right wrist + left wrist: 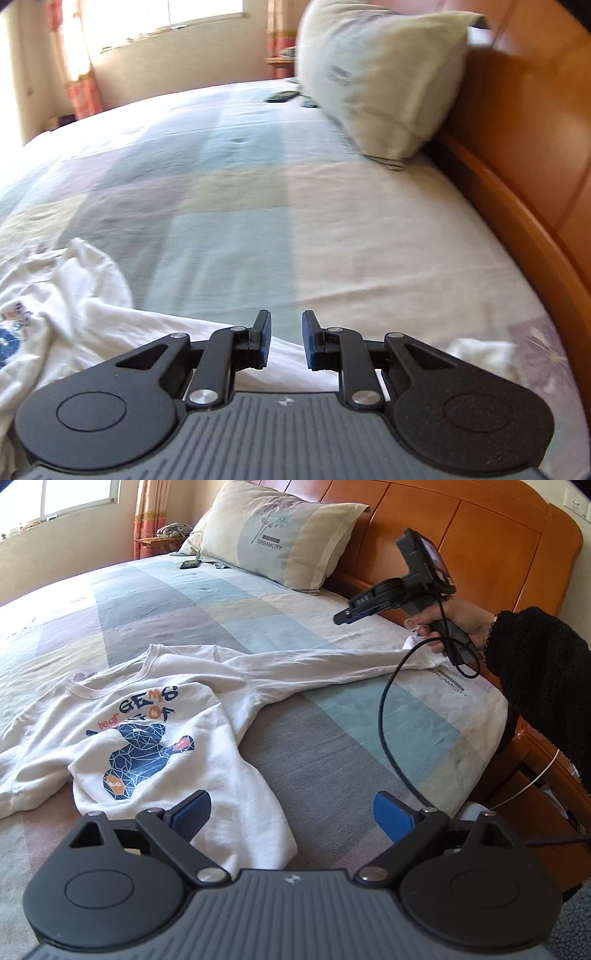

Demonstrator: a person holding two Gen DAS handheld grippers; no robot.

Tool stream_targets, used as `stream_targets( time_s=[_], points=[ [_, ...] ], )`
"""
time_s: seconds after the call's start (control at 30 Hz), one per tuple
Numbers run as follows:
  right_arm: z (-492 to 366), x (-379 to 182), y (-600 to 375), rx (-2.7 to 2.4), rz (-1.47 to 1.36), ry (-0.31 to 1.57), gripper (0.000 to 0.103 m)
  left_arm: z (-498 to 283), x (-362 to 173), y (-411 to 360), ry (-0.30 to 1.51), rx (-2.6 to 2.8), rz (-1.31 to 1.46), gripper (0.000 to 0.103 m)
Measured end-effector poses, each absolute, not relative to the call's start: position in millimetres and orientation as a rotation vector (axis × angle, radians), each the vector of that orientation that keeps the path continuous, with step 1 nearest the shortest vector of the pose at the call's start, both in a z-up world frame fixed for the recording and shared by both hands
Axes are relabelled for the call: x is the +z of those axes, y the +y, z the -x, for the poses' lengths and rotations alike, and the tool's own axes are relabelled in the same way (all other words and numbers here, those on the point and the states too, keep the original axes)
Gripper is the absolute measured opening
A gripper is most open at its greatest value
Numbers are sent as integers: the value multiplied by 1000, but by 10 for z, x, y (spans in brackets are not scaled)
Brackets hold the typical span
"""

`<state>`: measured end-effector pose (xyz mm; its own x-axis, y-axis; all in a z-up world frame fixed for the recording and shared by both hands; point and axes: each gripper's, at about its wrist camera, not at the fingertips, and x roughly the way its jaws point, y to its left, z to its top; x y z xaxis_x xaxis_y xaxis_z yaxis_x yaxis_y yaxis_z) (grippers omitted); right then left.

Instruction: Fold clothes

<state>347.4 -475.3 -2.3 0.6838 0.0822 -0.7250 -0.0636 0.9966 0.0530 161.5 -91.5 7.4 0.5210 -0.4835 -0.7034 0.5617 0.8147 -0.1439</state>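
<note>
Nearest my left tongs (291,812), whose jaws stand wide apart and empty, lies the white sweatshirt (147,738) on the bed (332,746), rumpled, its blue bear print facing up. One sleeve (314,664) stretches flat toward my right hand (461,624), which holds the other tongs above the cuff. The pillow (280,535) leans on the headboard (480,554).

From my right tongs (286,339), jaws slightly parted with nothing between them, only the sleeve below and a crumpled edge of the sweatshirt show; this view is blurred.
</note>
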Motion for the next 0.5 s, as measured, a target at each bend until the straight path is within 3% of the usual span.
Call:
stream_targets(
  time_s=[0.2,0.47,0.5],
  points=[
    [-4036,-336,-3769,334,19,870,25,-1796,26,-748,811,-600,-83,95],
    [-4329,-764,-3267,395,49,912,31,-1990,-130,-568,833,-580,-43,95],
    [-4299,-764,-3200,399,98,896,23,-2013,-144,-561,834,-582,-40,95]
  ],
)
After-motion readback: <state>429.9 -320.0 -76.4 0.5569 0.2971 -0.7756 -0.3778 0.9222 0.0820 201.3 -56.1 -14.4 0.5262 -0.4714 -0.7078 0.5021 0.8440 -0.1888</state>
